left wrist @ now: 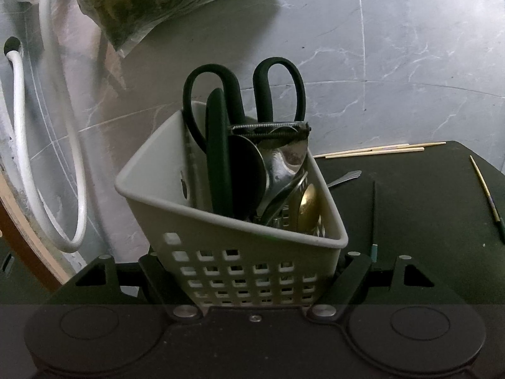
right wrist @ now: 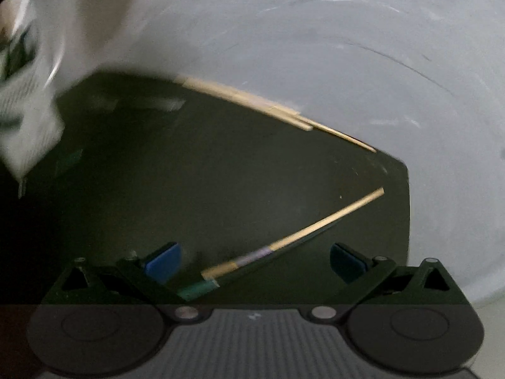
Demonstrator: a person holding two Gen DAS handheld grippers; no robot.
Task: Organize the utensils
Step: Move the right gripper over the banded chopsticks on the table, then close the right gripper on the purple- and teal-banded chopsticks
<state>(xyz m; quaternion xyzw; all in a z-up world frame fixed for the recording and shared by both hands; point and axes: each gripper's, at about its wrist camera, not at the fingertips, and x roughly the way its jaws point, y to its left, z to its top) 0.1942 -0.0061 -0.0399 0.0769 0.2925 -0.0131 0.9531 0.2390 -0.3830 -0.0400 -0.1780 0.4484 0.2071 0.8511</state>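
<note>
I see the utensil basket (left wrist: 221,221) packed full: scissors (left wrist: 246,94), a peeler (left wrist: 268,128) and spoons (left wrist: 284,164) crowd its mouth, little room to drop in. Right of the basket the dark mat (left wrist: 426,205) lies mostly open, only chopsticks (left wrist: 378,150) along its far edge. Left of the basket a white hose (left wrist: 22,126) blocks; behind, a plastic bag (left wrist: 151,0).

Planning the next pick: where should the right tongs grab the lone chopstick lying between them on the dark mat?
Grip the chopstick on its bare wooden shaft, just past the coloured band. It lies flat on the dark mat, slanting between the open right tongs, so come straight down from above with the fingers either side of it. It is thin, so probably close fully.
</note>
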